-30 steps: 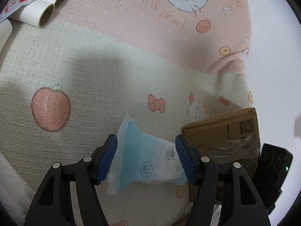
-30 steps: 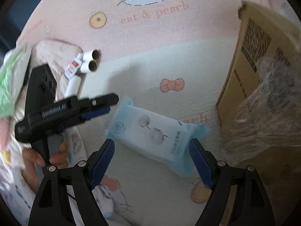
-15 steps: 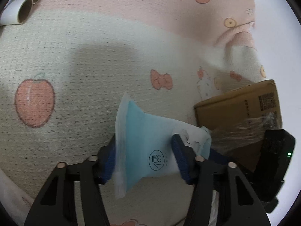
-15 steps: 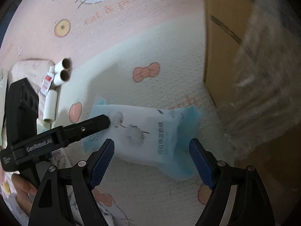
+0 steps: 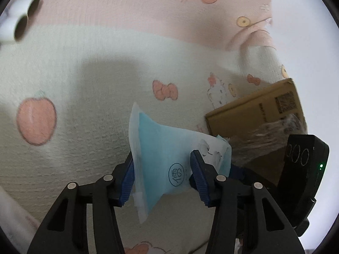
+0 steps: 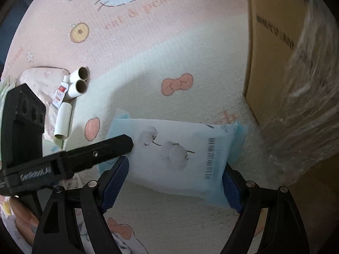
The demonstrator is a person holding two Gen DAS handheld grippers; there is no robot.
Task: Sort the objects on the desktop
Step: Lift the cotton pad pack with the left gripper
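Observation:
A blue and white pack of cotton tissues lies across a Hello Kitty blanket. My left gripper is shut on the pack's left end. The pack also shows in the right wrist view, where my right gripper is open with its blue pads on either side of the pack's near edge. The left gripper's black body reaches in from the left there.
A brown cardboard box wrapped in clear film stands right of the pack; it also shows in the left wrist view. Several cardboard tubes and a small white tube lie at the far left.
My left gripper closed on the end of the tissue pack. My right gripper moved in until its open pads flank the pack.

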